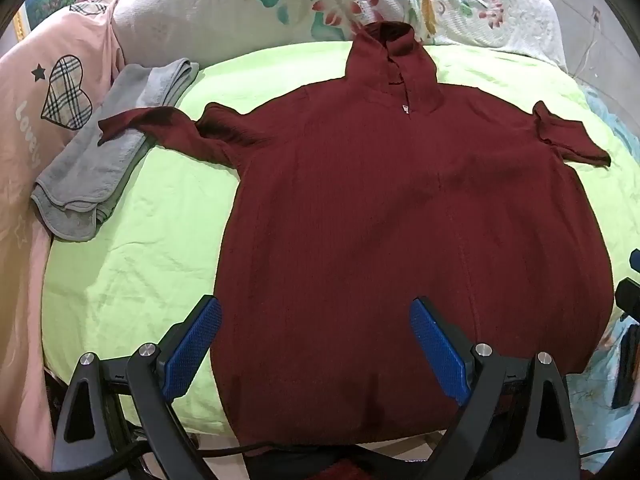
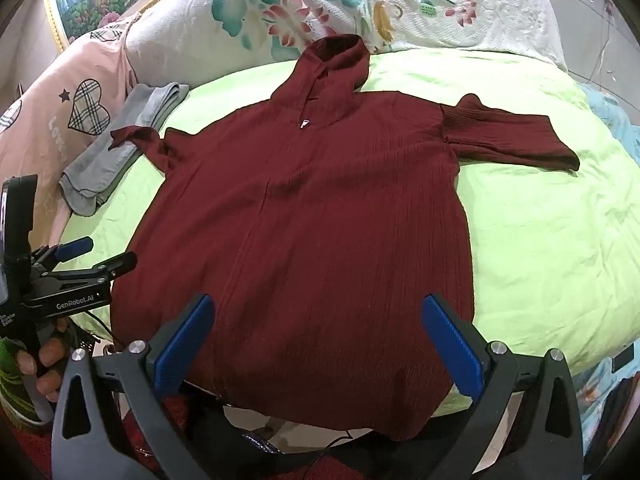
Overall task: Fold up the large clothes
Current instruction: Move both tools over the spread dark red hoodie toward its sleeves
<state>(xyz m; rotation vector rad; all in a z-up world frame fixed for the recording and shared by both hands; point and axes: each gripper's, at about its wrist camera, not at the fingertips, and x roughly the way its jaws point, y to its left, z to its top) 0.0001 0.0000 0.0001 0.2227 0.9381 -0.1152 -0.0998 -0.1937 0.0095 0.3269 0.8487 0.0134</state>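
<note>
Hand (right view only), left gripper, maroon hoodie

Folded grey towel beside pink bedding, possibly a pillow.

The hooded sweater lies flat on the sheet, hood toward the quilt behind. The folded towel lies left of it, under 1 sleeve end, beside the pillow.
</note>
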